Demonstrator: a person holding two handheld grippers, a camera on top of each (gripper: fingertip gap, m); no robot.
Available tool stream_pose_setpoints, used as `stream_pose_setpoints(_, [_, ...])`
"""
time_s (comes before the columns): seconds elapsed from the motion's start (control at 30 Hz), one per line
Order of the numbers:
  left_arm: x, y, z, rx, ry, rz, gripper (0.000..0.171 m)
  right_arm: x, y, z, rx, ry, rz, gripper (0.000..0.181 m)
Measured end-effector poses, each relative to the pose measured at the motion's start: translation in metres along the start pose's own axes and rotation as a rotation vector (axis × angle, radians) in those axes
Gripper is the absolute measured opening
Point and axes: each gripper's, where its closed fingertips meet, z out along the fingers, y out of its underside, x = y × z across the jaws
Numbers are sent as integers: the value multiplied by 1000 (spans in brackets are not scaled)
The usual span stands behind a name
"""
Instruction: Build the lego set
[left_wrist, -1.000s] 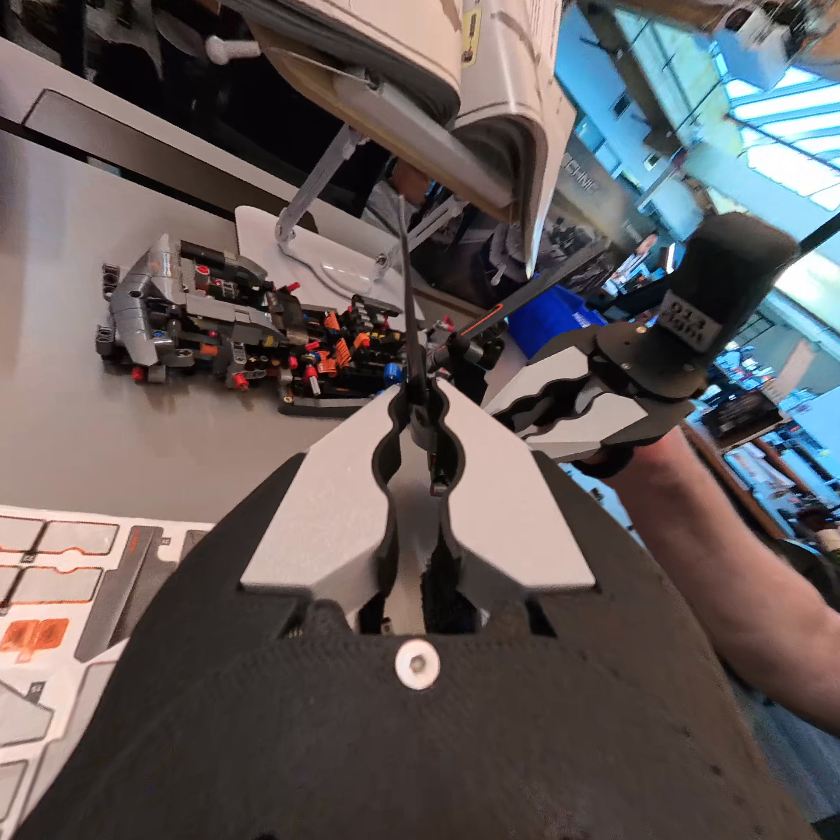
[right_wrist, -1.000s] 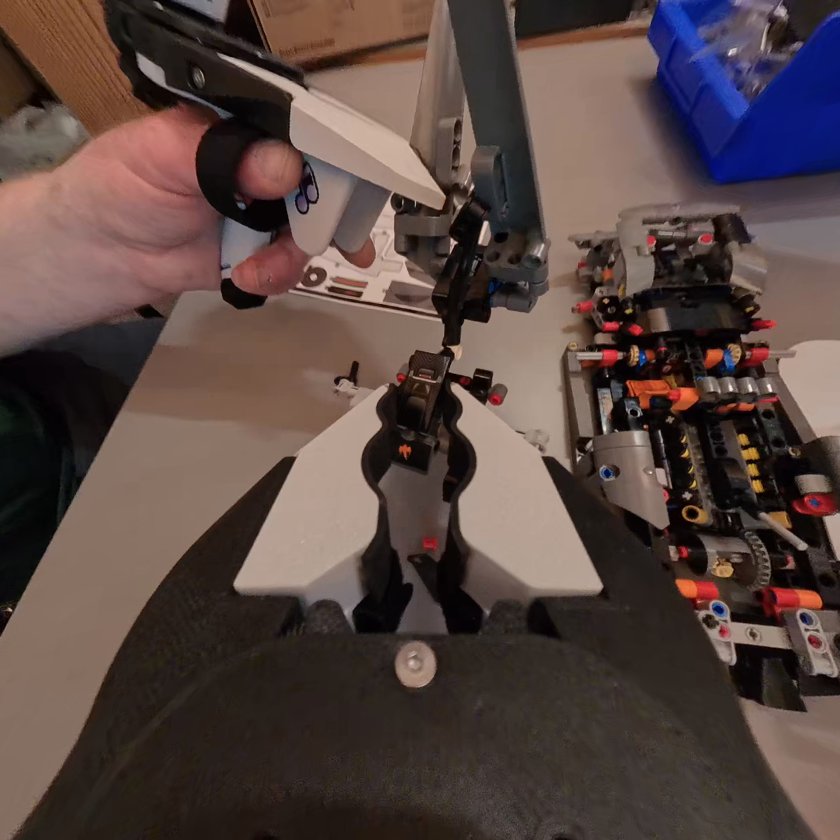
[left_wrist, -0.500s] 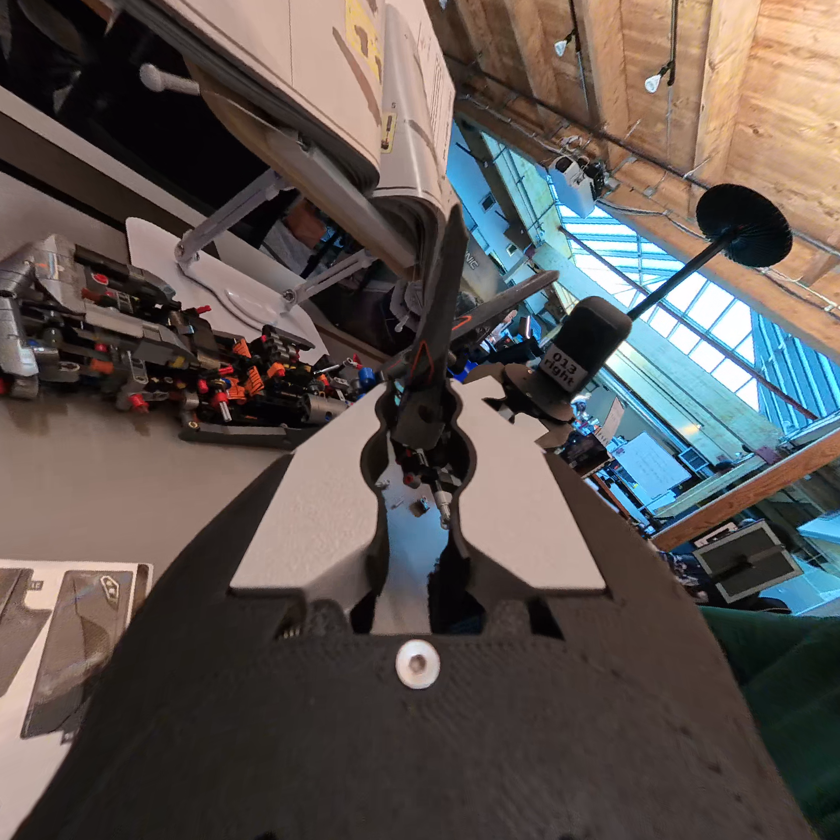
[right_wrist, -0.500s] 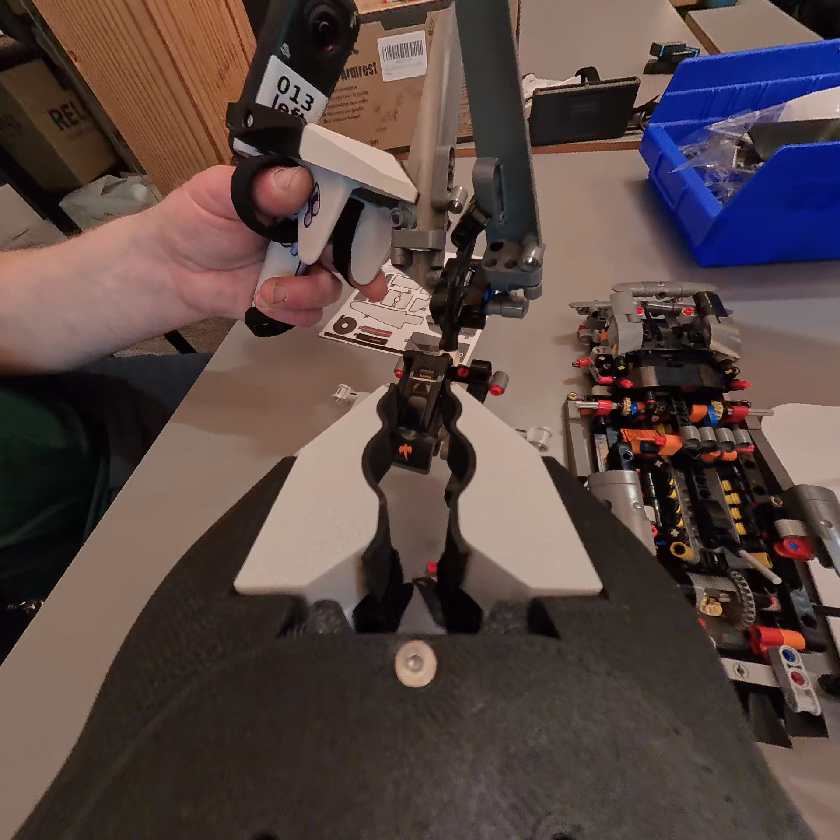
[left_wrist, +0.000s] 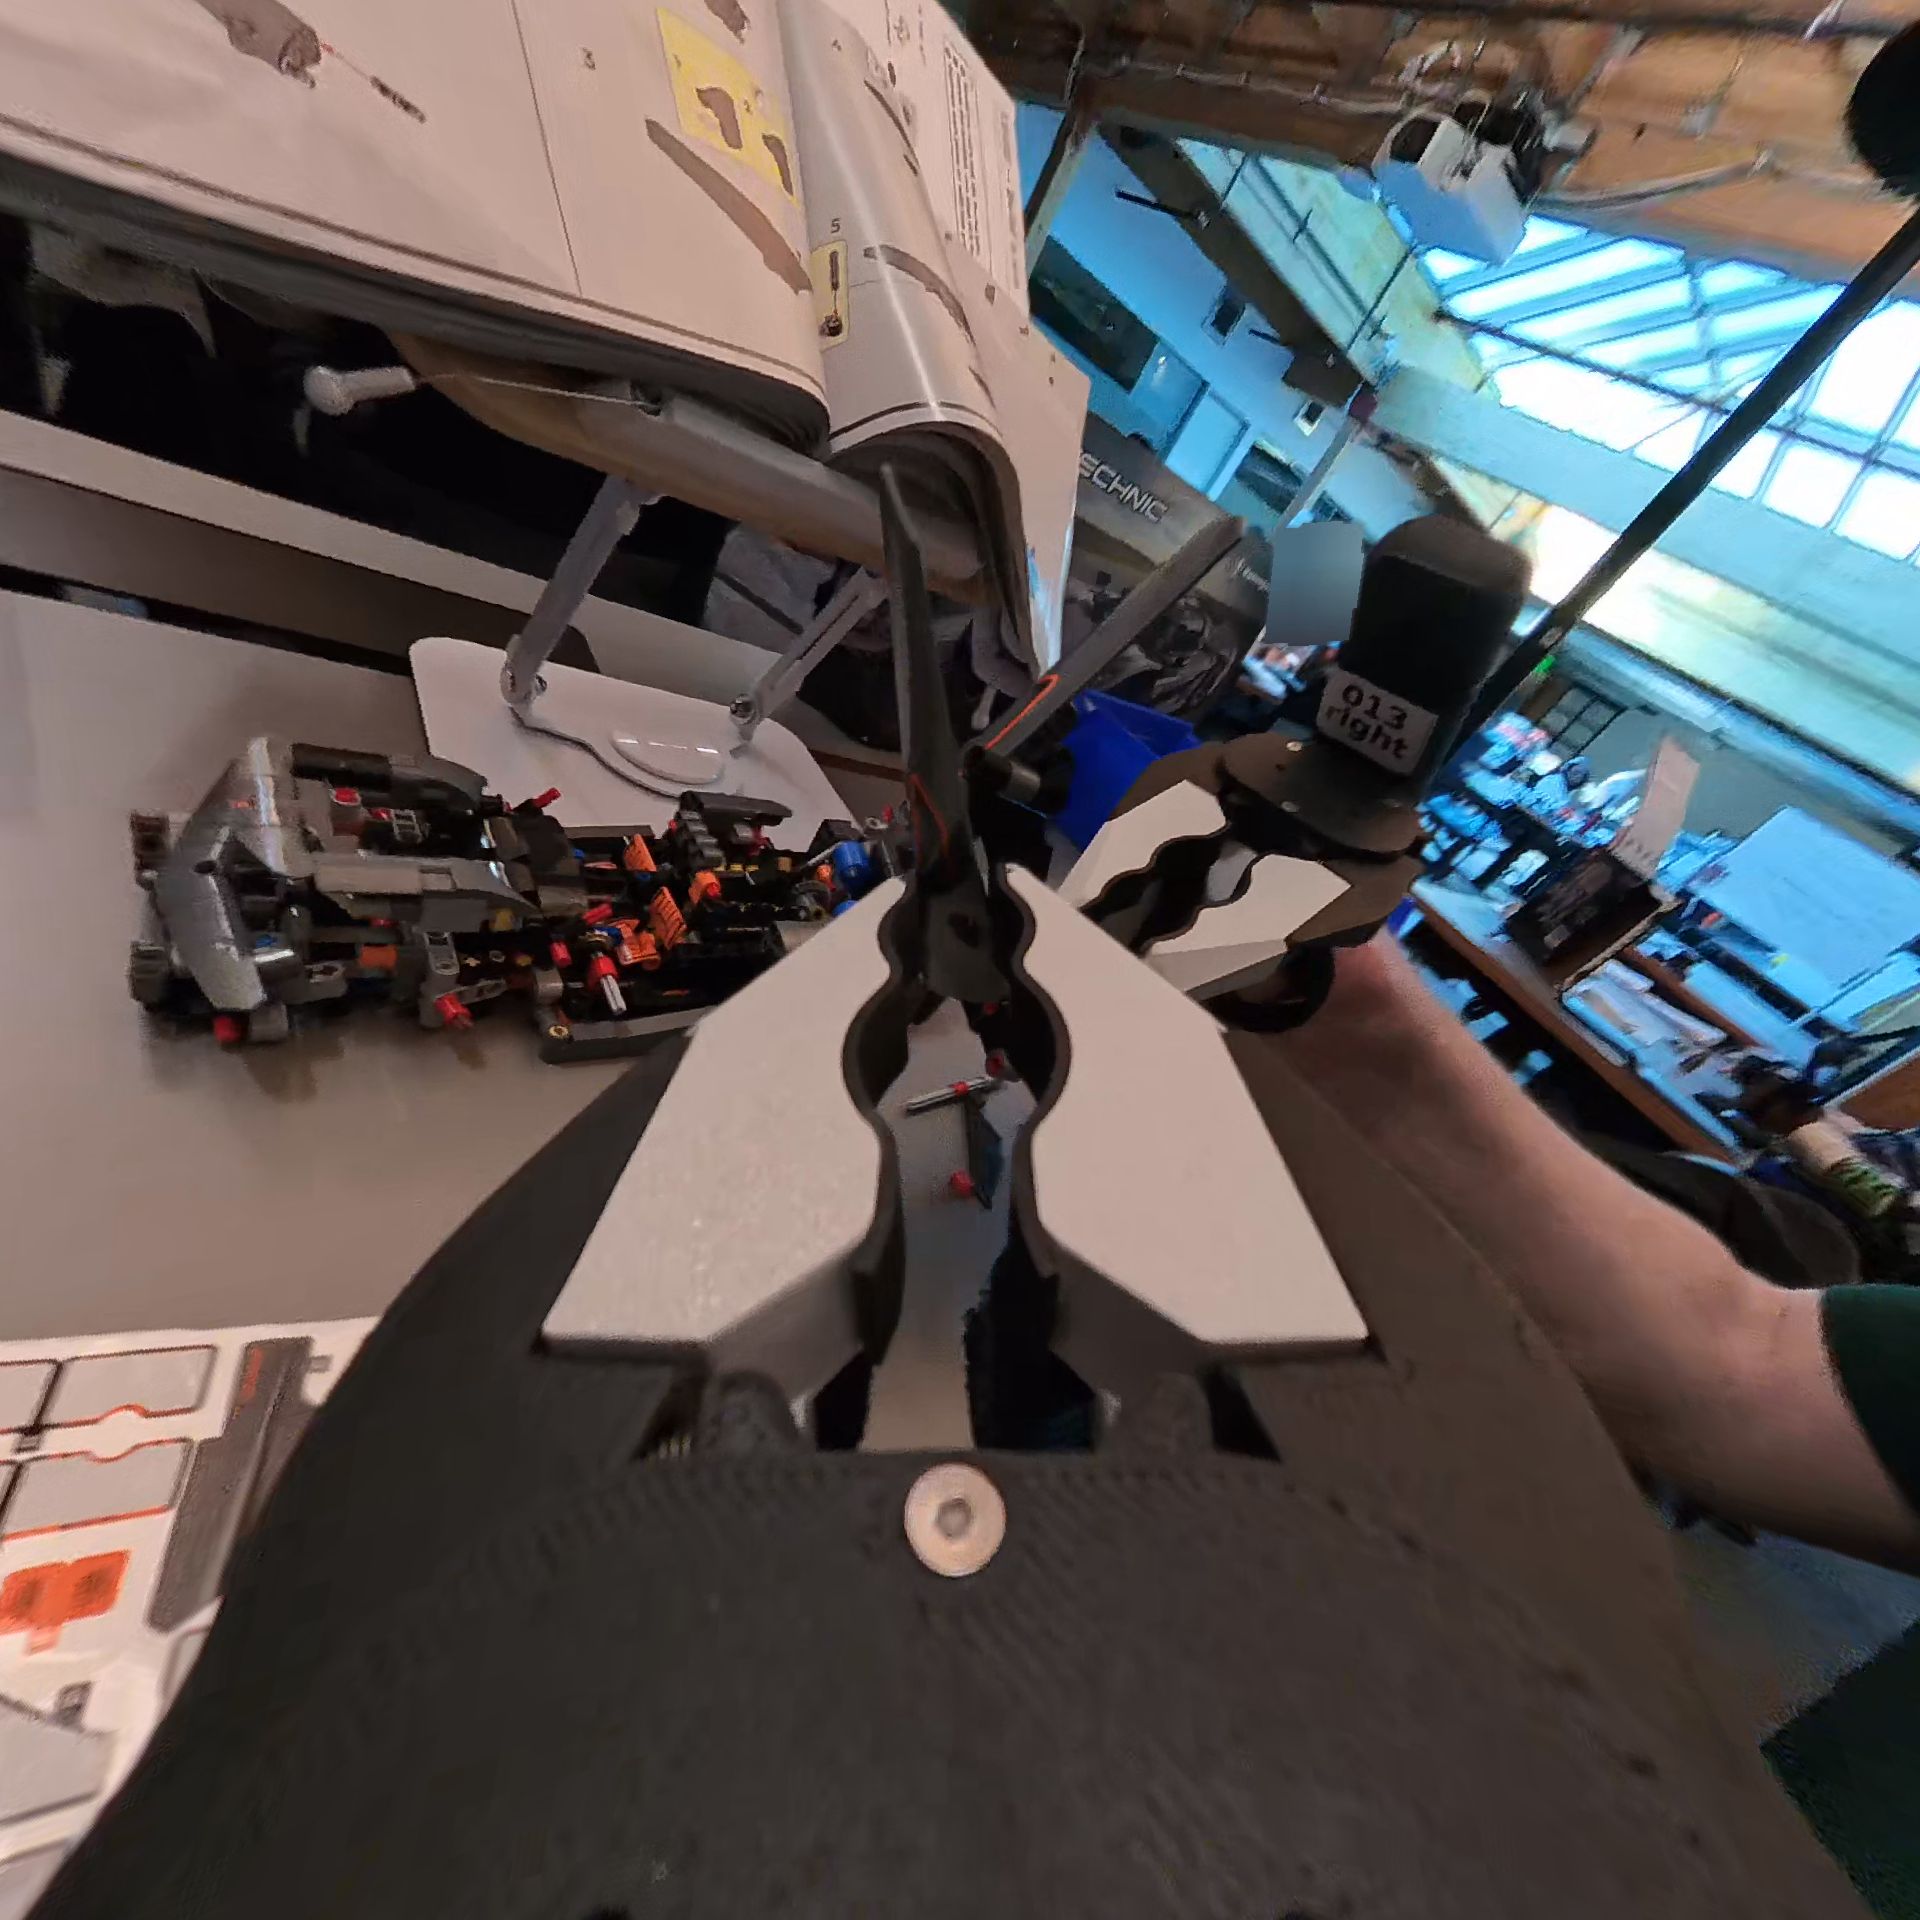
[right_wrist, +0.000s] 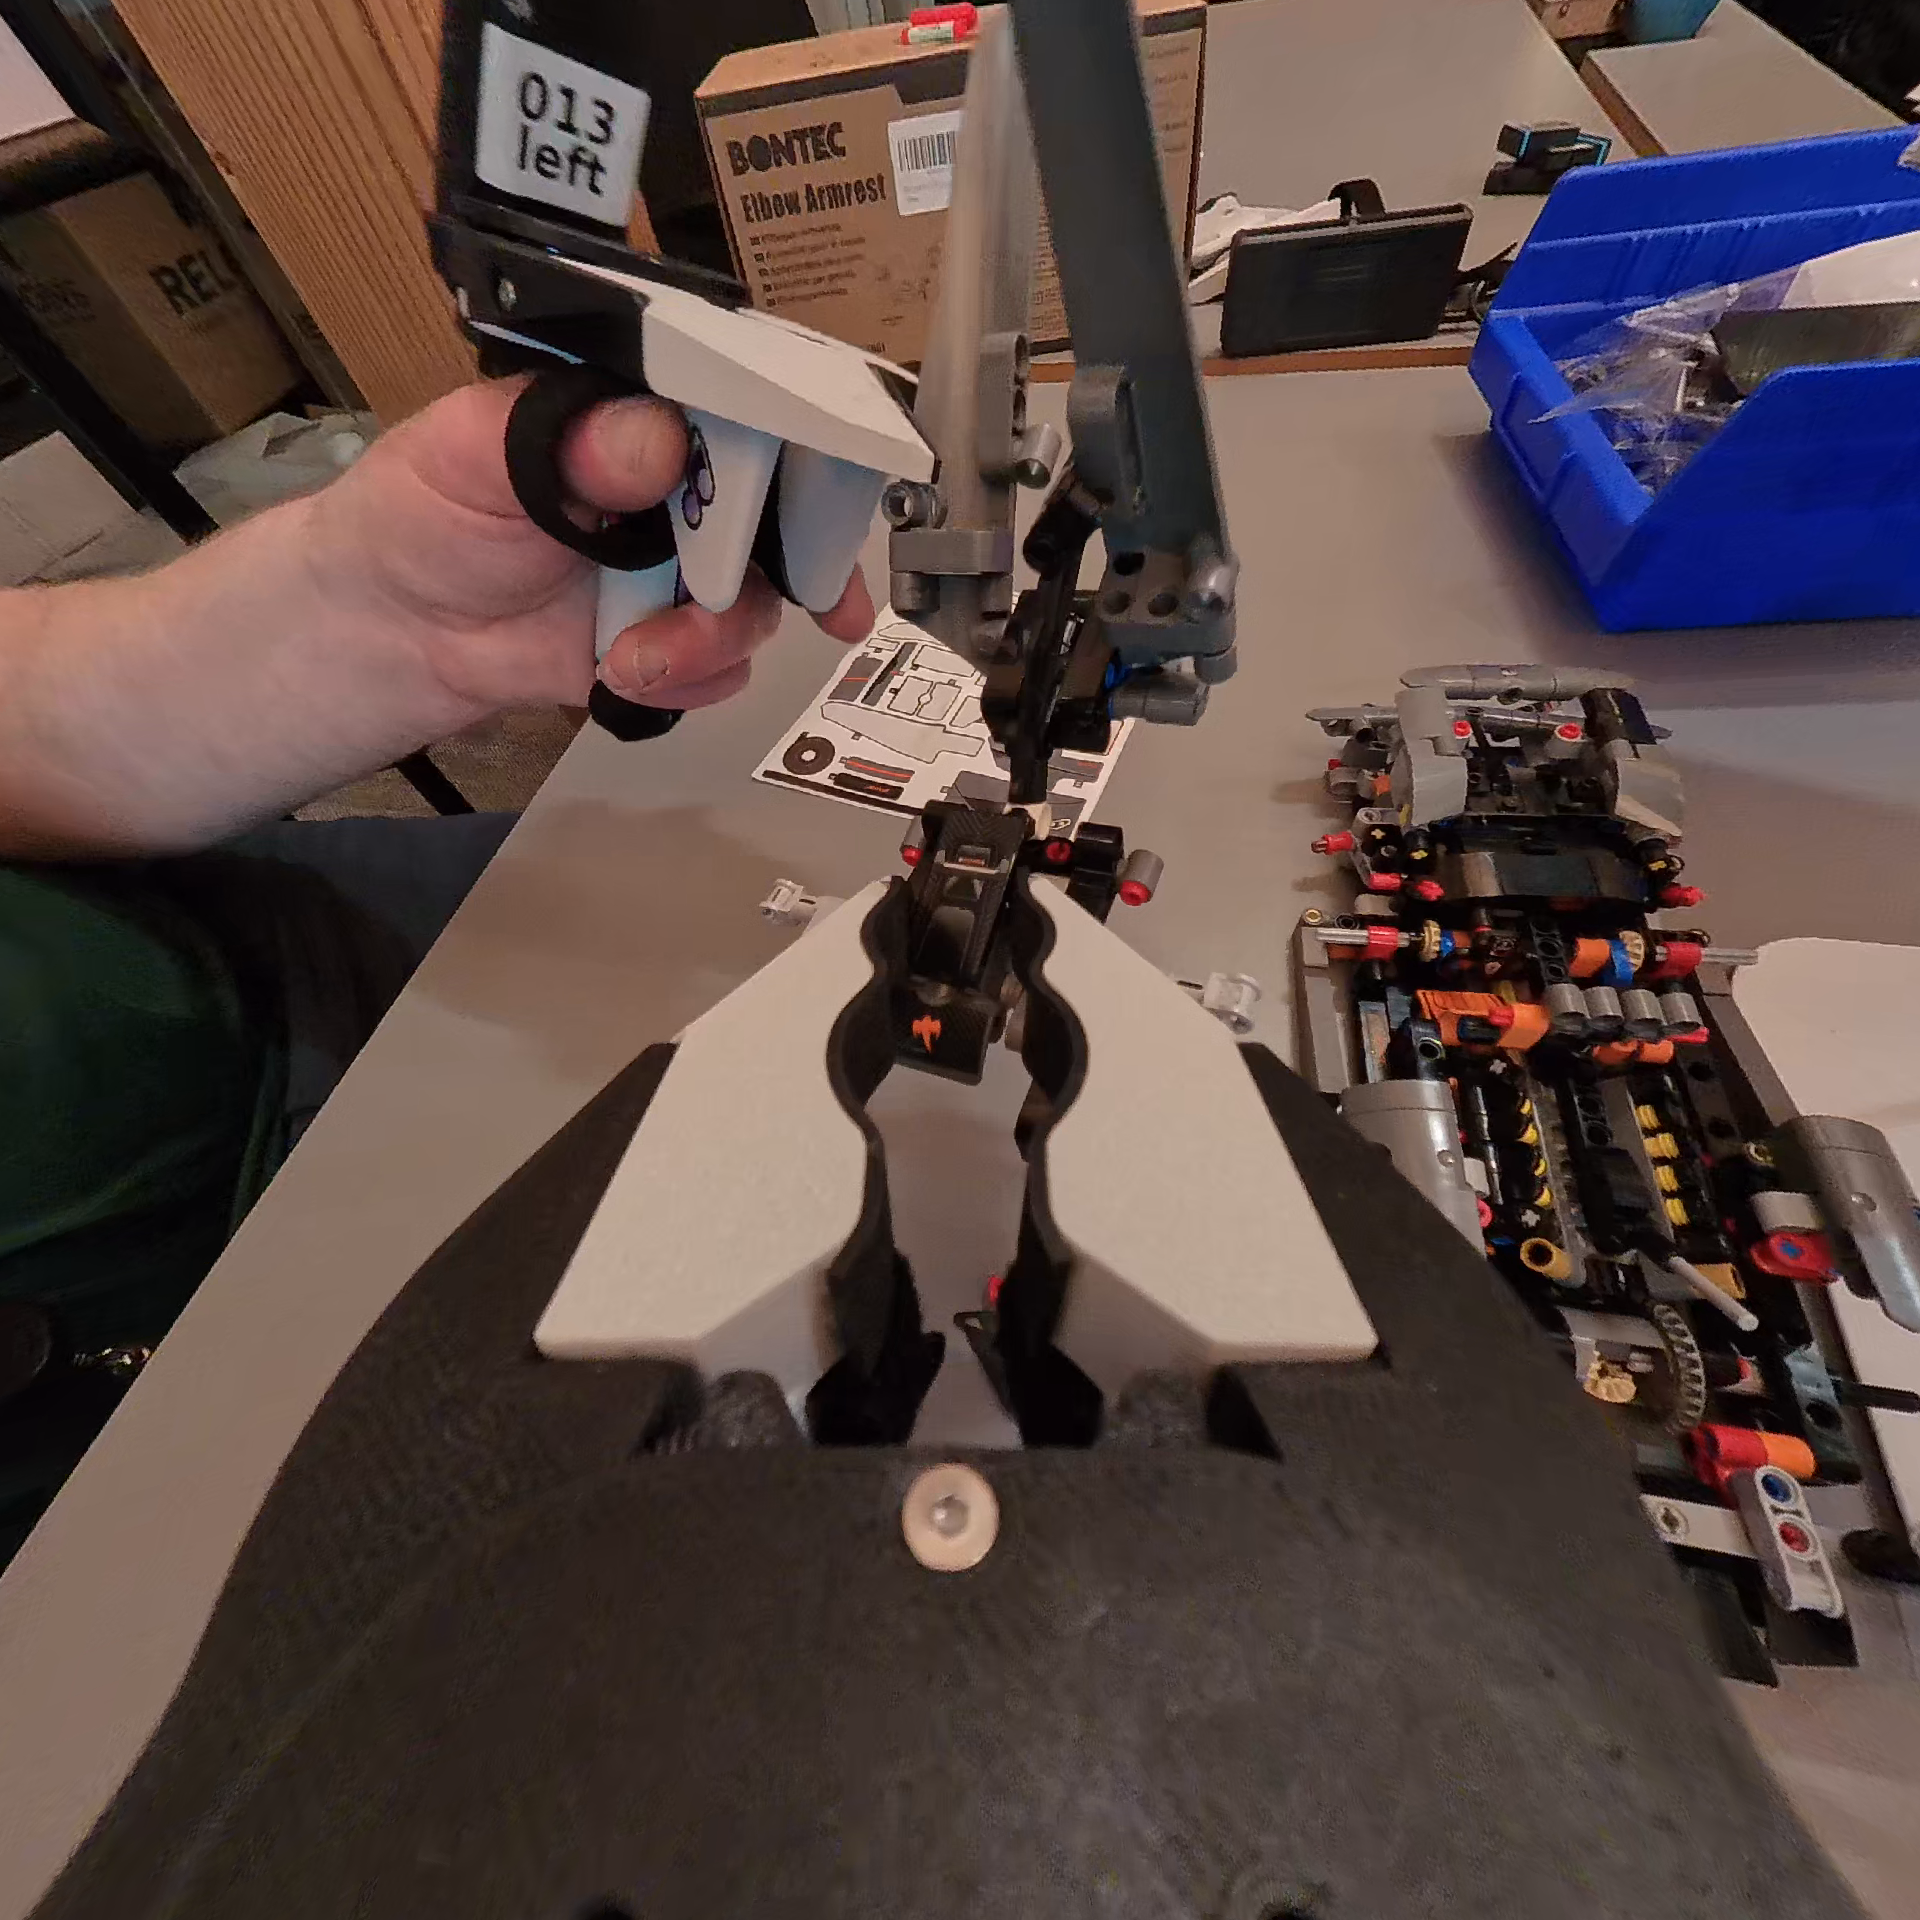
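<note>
My left gripper (left_wrist: 951, 894) is shut on a grey panel assembly (left_wrist: 920, 707), seen edge-on as a thin dark blade. In the right wrist view this assembly (right_wrist: 1101, 312) stands upright above the table, held by the left gripper (right_wrist: 914, 468). Its black lower arm (right_wrist: 1039, 675) touches the top of a black Lego piece with an orange emblem (right_wrist: 961, 935). My right gripper (right_wrist: 966, 904) is shut on that black piece; it also shows in the left wrist view (left_wrist: 1091, 899). The partly built Lego car (right_wrist: 1507, 987) lies on the table to the right, and also shows in the left wrist view (left_wrist: 416, 883).
An open instruction book on a stand (left_wrist: 623, 208) rises behind the car. A sticker sheet (right_wrist: 914, 717) lies under the held parts. A blue parts bin (right_wrist: 1714, 416) and a cardboard box (right_wrist: 831, 187) stand at the back. Small loose connectors (right_wrist: 1231, 992) lie on the grey table (right_wrist: 520, 1039). The left gripper's tips are roughly 8 cm from the right gripper's. The partly built Lego car (right_wrist: 1507, 987) lies around 15 cm away from my right fingertips.
The left gripper tilted up towards the ceiling, then back down towards the table, keeping its grip on the grey assembly. The right gripper kept the black piece held against it.
</note>
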Motion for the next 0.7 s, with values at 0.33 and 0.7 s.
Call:
stream_pose_setpoints(0.33, [22,5,7,-175,-288,760,9,0,0,-2,-20,-5,47,16])
stream_pose_setpoints(0.7, [34,28,14,-378,-462,1517,9,-8,-5,-4,-7,-63,107,16])
